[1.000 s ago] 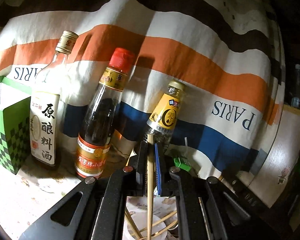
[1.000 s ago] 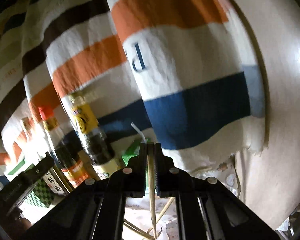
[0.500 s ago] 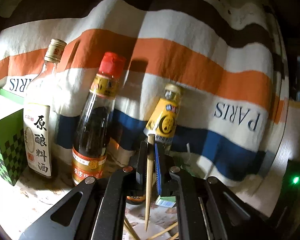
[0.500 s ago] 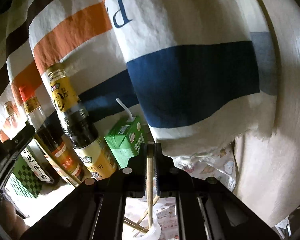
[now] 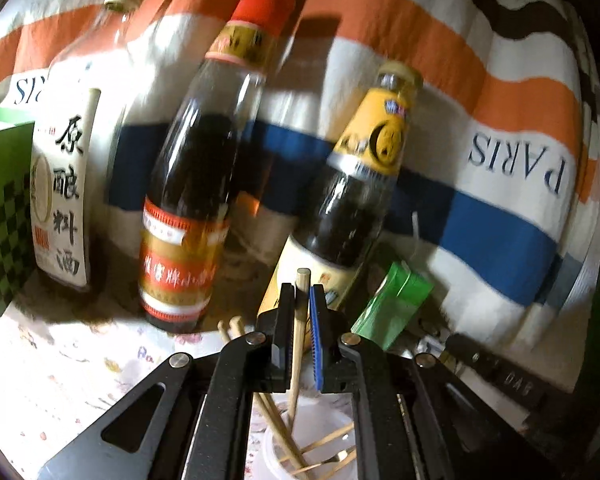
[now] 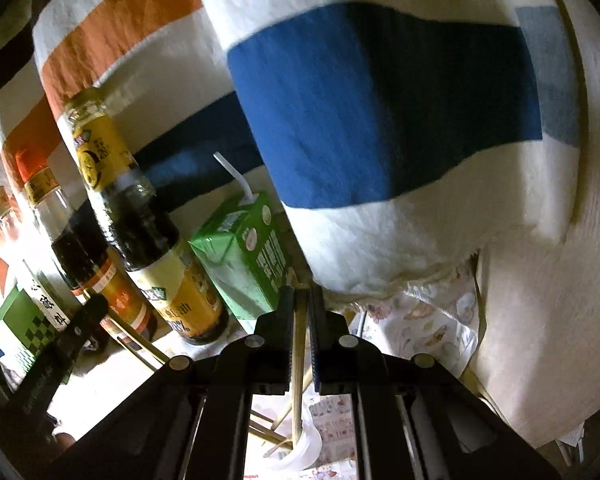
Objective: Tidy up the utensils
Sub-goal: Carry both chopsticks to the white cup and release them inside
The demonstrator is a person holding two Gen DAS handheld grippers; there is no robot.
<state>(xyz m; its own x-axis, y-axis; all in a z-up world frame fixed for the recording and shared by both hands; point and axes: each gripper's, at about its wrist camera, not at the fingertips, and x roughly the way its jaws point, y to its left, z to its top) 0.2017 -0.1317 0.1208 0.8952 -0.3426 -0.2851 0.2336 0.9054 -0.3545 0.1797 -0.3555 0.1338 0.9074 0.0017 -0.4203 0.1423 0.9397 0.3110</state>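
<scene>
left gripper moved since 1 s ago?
Yes. The left gripper, shut on a chopstick, dropped toward the white cup; the red-capped bottle looms closer.

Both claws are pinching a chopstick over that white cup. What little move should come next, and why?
Probably lower the left gripper a touch more, then open it. Its chopstick is pinched upright with its lower tip already inside the white cup among the other sticks, so releasing should drop it in. The right gripper could follow.

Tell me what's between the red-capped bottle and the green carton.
The yellow-labelled bottle stands between the red-capped bottle and the green carton; both wrist views show it.
</scene>
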